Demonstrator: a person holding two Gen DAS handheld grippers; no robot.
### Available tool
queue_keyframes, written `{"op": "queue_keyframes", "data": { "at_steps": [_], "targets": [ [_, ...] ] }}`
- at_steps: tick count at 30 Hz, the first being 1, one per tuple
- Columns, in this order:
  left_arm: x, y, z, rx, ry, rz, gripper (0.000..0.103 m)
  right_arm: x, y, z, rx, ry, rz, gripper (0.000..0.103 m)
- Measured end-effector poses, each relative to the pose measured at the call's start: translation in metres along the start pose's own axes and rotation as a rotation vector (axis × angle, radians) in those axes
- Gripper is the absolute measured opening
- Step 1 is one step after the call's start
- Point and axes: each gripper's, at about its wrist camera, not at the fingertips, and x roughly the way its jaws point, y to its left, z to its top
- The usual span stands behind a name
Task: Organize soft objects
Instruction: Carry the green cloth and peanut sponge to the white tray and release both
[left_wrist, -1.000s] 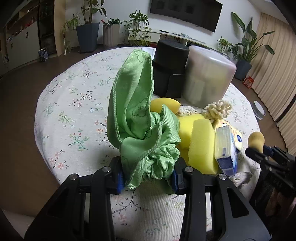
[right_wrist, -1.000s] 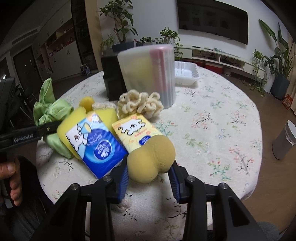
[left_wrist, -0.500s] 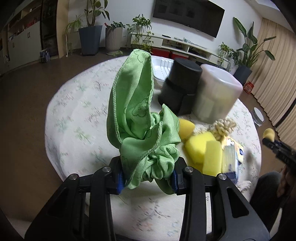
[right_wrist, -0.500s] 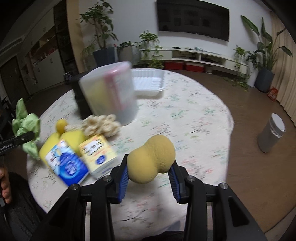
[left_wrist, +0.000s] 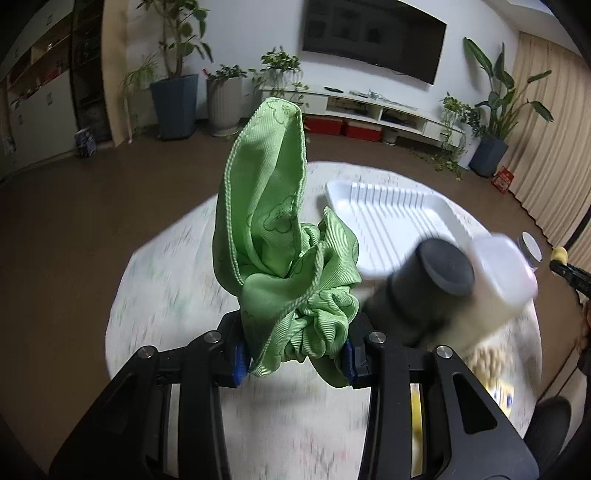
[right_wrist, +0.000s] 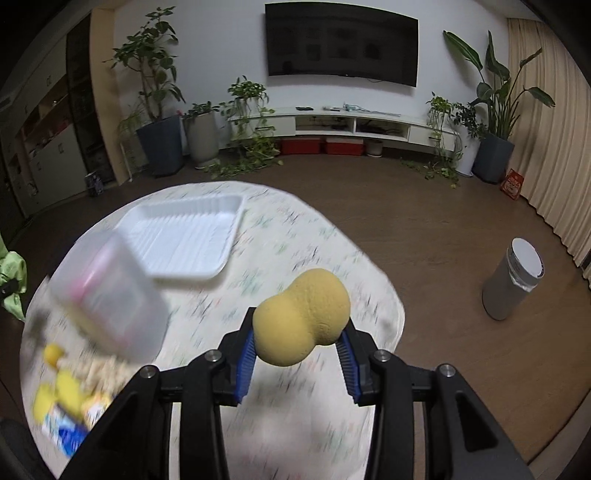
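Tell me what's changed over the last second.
Both grippers rose and swung toward the white tray, leaving the pile of sponges and packets behind. Grips are unchanged: left gripper still clamps the green cloth, right gripper the yellow sponge.

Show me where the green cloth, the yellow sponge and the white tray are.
green cloth (left_wrist: 273, 236), left wrist view, middle of the upright fold.
yellow sponge (right_wrist: 303, 317), right wrist view, its narrow waist.
white tray (right_wrist: 184, 236), right wrist view, ribbed floor.

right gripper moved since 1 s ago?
Yes. The right gripper, shut on the peanut-shaped sponge, has risen and swung away from the tissue packs toward the white tray.
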Motion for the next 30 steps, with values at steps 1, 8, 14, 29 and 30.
{"op": "queue_keyframes", "data": {
  "at_steps": [1,8,14,29,30],
  "targets": [
    [0.01,-0.002,0.014,0.015,-0.002,-0.005,0.035,0.007,-0.001,0.011,0.002,0.001,0.003,0.043],
    [0.067,-0.023,0.076,0.123,0.027,-0.043,0.035,0.06,0.028,0.07,-0.089,0.014,0.046,0.043],
    [0.121,-0.053,0.106,0.269,0.092,-0.117,0.036,0.11,0.077,0.094,-0.214,0.072,0.171,0.044],
    [0.215,-0.094,0.107,0.398,0.28,-0.2,0.047,0.194,0.146,0.093,-0.454,0.22,0.237,0.048],
    [0.216,-0.094,0.106,0.394,0.285,-0.204,0.048,0.196,0.144,0.092,-0.451,0.224,0.236,0.048]
  ]
}}
